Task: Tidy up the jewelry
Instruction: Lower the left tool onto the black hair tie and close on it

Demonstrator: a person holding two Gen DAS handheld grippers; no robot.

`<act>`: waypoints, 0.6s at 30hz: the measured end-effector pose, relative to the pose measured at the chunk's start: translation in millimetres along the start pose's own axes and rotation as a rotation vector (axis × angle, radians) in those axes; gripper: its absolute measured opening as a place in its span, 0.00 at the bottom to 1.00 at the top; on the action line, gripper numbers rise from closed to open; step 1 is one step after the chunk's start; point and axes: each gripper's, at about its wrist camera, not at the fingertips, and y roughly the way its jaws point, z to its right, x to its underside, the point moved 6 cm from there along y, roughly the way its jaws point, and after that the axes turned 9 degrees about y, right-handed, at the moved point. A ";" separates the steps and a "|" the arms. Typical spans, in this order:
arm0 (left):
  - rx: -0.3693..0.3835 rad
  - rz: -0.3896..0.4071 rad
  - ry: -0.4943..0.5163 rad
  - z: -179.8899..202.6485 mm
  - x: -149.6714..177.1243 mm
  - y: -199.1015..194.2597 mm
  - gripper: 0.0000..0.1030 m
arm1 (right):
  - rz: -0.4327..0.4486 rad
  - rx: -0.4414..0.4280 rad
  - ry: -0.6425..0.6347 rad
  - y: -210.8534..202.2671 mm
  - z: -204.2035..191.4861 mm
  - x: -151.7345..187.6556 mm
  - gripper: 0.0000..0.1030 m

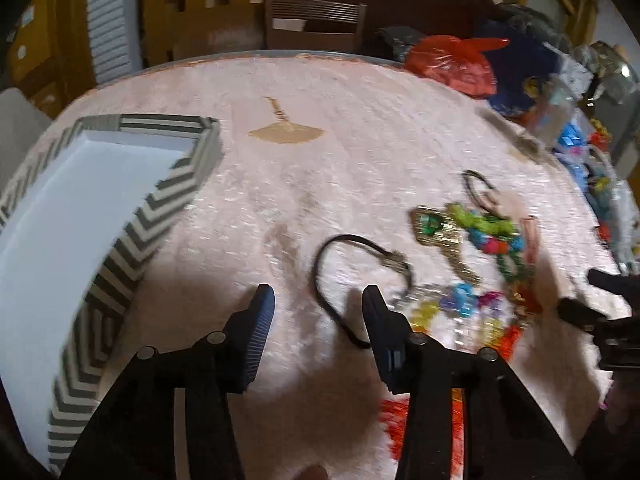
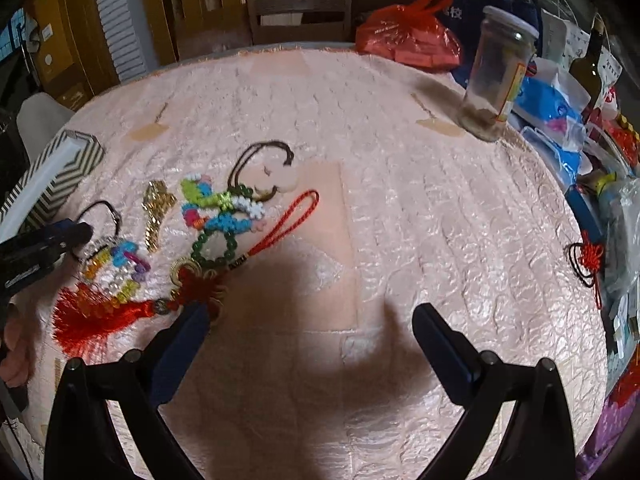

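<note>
Judging from how things lie, the sorting has barely begun. At the left of the left wrist view stands the chevron box [image 1: 132, 240], striped grey and white outside, and the plain white floor that shows inside it holds nothing; part of its interior runs off the frame, so I cannot vouch for that corner. No piece of jewelry appears in any container.

Moving right, the left claw [image 1: 318, 308] sits at lower centre with its jaws at a middling gap, nothing pressed between the pads. The black cord loop [image 1: 344, 276] of a beaded charm lies on the desk [image 1: 340, 140] just beyond and beside its right finger; whether that finger touches the cord is lost to blur. Further right the pile remains: a gold piece [image 1: 436, 228], a green and multicoloured bead string [image 1: 488, 236], clear coloured beads [image 1: 460, 304], and a red tassel [image 1: 416, 428] at the bottom edge.

In the right wrist view the same heap fills the left half, with the red knot ornament [image 2: 200, 284] and its tassel lowest, and a red cord loop [image 2: 288, 220] reaching toward centre. The right claw [image 2: 312, 324] is spread wide and empty, its left finger right against the knot. At upper right a glass jar [image 2: 500, 76] stands upright with some brownish matter at its bottom; what that is I cannot tell. A small red knot charm [image 2: 588, 256] lies apart at the far right edge.

Everything therefore seems left to do, piece by piece.
</note>
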 end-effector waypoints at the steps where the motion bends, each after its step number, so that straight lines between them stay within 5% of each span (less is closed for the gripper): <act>1: 0.024 0.003 -0.001 2.0 0.2 -0.8 0.29 | -0.009 0.003 -0.002 2.0 -0.3 1.5 1.00; 9: 0.093 0.024 -0.045 3.9 -3.1 1.2 0.32 | -0.061 0.015 -0.016 16.8 0.9 13.4 1.00; 14: 0.064 0.034 -0.026 9.0 -0.4 0.0 0.32 | -0.048 0.008 -0.021 16.0 1.1 15.4 1.00; 16: 0.032 0.028 -0.020 11.5 -1.2 0.5 0.29 | -0.056 0.007 -0.019 15.9 0.8 14.9 1.00; 18: 0.000 0.022 -0.021 11.0 1.5 1.5 0.16 | -0.052 -0.009 -0.013 14.2 -0.2 15.0 1.00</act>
